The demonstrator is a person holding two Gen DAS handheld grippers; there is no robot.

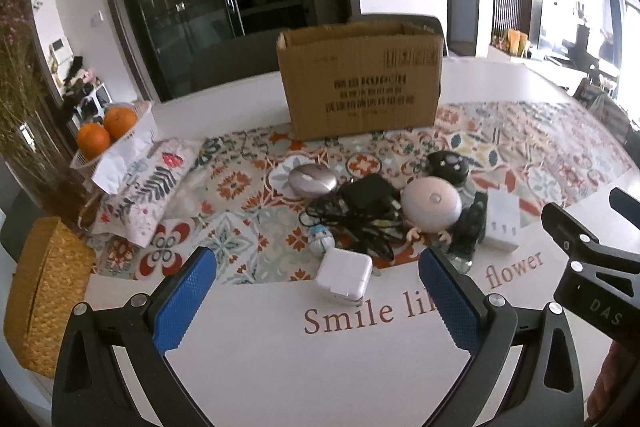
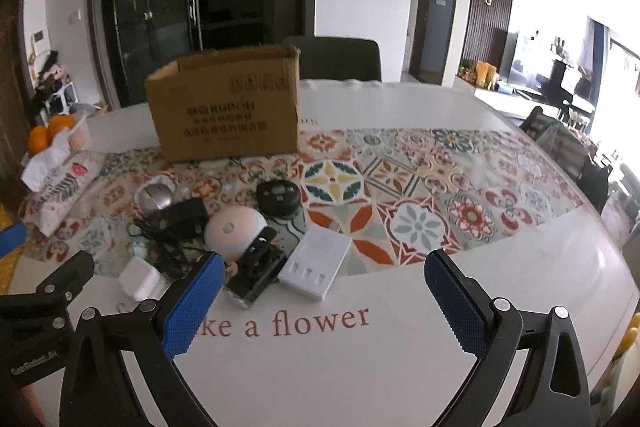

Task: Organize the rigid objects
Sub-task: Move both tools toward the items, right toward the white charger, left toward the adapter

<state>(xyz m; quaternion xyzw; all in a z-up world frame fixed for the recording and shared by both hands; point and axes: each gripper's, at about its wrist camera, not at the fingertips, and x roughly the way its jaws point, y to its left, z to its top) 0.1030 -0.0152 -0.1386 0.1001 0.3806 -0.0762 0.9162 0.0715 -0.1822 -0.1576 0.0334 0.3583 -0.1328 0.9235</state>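
A pile of small objects lies on the patterned tablecloth: a white charger cube [image 1: 345, 277] [image 2: 140, 279], a black adapter with tangled cable [image 1: 366, 205] [image 2: 180, 217], a silver mouse [image 1: 312, 179] [image 2: 155, 199], a pale round device [image 1: 431, 205] [image 2: 235, 227], a black round gadget [image 1: 447, 165] [image 2: 278, 195], a white flat charger [image 1: 502, 223] [image 2: 316, 261] and a black clip-like object [image 2: 258, 263]. An open cardboard box [image 1: 360, 83] [image 2: 224, 107] stands behind them. My left gripper [image 1: 318, 301] is open just before the white cube. My right gripper [image 2: 320, 301] is open, empty, near the white flat charger.
A fruit basket with oranges [image 1: 106, 131] and a patterned pouch [image 1: 148, 187] lie at the left. A woven yellow basket [image 1: 44, 287] sits at the near left edge. A dark chair [image 2: 340, 59] stands behind the table. The white table [image 2: 360, 367] bears printed lettering.
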